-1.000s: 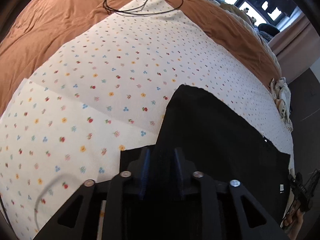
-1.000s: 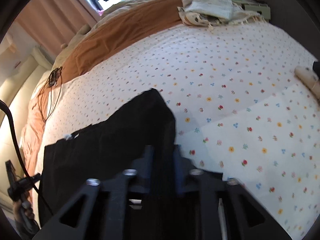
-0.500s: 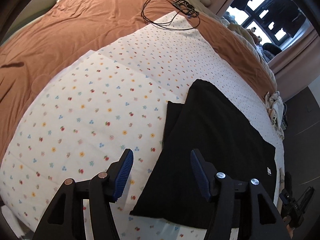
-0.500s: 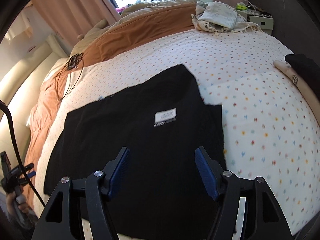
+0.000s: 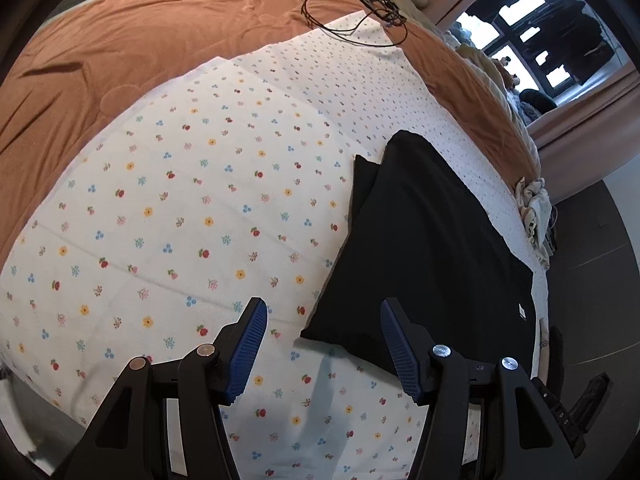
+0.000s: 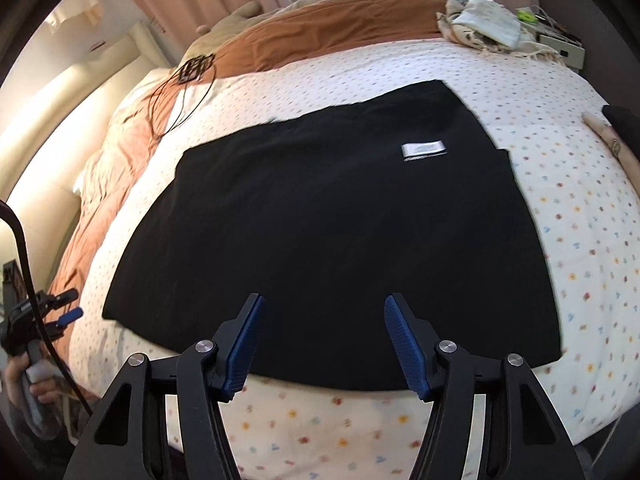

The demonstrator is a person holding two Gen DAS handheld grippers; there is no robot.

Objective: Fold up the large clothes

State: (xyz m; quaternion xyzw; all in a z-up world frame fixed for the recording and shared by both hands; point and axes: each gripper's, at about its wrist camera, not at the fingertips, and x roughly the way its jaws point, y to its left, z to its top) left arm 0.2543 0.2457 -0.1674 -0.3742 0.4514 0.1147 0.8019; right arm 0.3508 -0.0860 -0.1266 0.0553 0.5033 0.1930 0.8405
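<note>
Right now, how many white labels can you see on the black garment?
1. A white label lies on the upper right part of the black garment in the right wrist view, far from the open right gripper. Others may be folded underneath.

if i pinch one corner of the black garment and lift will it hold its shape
Probably not: the black garment lies limp and flat on the floral sheet, so it should droop. Its folded layers would likely slide apart. It looks thin, likely light.

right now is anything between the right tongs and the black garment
Nothing visible. The right tongs hang open just over the near edge of the black garment, which lies flat on the floral sheet, with only its white label on top.
</note>
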